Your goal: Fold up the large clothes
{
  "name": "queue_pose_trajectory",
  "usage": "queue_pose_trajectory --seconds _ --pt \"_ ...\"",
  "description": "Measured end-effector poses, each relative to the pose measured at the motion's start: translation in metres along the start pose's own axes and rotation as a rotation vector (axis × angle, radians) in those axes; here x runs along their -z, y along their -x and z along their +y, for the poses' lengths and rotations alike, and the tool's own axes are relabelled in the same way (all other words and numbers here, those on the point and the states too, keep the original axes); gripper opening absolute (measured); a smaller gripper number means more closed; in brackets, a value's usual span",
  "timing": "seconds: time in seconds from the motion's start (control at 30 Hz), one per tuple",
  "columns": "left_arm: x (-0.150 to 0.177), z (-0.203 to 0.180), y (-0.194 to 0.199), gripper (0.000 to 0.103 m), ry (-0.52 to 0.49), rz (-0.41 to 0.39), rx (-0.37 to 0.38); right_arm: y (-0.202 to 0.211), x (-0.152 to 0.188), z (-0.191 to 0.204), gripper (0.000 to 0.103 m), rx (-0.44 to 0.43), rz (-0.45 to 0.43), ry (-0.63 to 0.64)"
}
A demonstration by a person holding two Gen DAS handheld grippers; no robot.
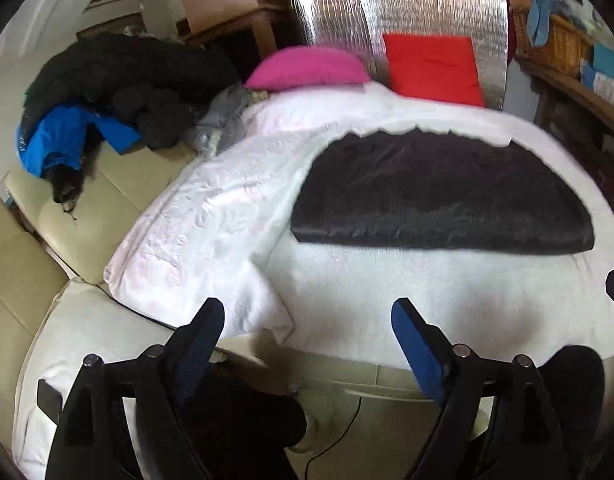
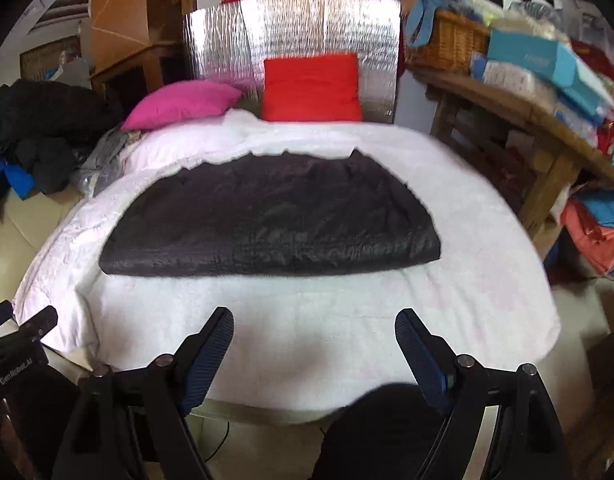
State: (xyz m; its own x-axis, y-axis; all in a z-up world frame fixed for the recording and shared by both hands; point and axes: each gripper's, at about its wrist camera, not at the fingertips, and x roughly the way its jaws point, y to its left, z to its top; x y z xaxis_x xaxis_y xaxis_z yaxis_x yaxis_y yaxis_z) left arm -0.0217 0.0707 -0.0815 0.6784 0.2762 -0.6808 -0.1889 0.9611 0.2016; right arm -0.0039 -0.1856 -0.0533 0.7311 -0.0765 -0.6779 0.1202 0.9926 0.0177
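Looks like the black garment [image 2: 271, 216] is already folded into a flat rectangle on the white blanket [image 2: 327, 320], in front of the pink pillow [image 2: 183, 104] and red pillow [image 2: 311, 88], so this piece seems pretty much done, with a pile of dark clothes [image 1: 119, 88] off to the left probably still waiting. Both the left tool [image 1: 307, 324] and right tool [image 2: 315, 332] hang released and empty, short of the garment. Only writing I can make out is "GenRobot.AI" on the other tool's body in the right view; the box labels on the shelf are too blurry.
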Motion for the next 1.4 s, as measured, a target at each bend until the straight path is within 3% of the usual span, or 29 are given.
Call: queue_pose_trajectory --seconds 0.17,0.37,0.97,1.4 --pt "-0.001 0.007 0.042 0.090 0.012 -0.096 -0.003 0.048 0.000 -0.002 0.086 0.017 -0.094 -0.023" --pt "-0.002 0.014 0.082 0.092 0.021 -0.181 0.013 0.086 0.004 -0.005 0.086 0.012 -0.137 -0.037" --pt "-0.006 0.027 0.161 0.100 0.067 -0.375 0.037 0.157 -0.006 -0.013 0.086 -0.025 -0.278 -0.086" --pt "-0.005 0.028 0.160 0.101 0.072 -0.377 0.036 0.156 -0.009 -0.011 0.086 -0.031 -0.275 -0.081"
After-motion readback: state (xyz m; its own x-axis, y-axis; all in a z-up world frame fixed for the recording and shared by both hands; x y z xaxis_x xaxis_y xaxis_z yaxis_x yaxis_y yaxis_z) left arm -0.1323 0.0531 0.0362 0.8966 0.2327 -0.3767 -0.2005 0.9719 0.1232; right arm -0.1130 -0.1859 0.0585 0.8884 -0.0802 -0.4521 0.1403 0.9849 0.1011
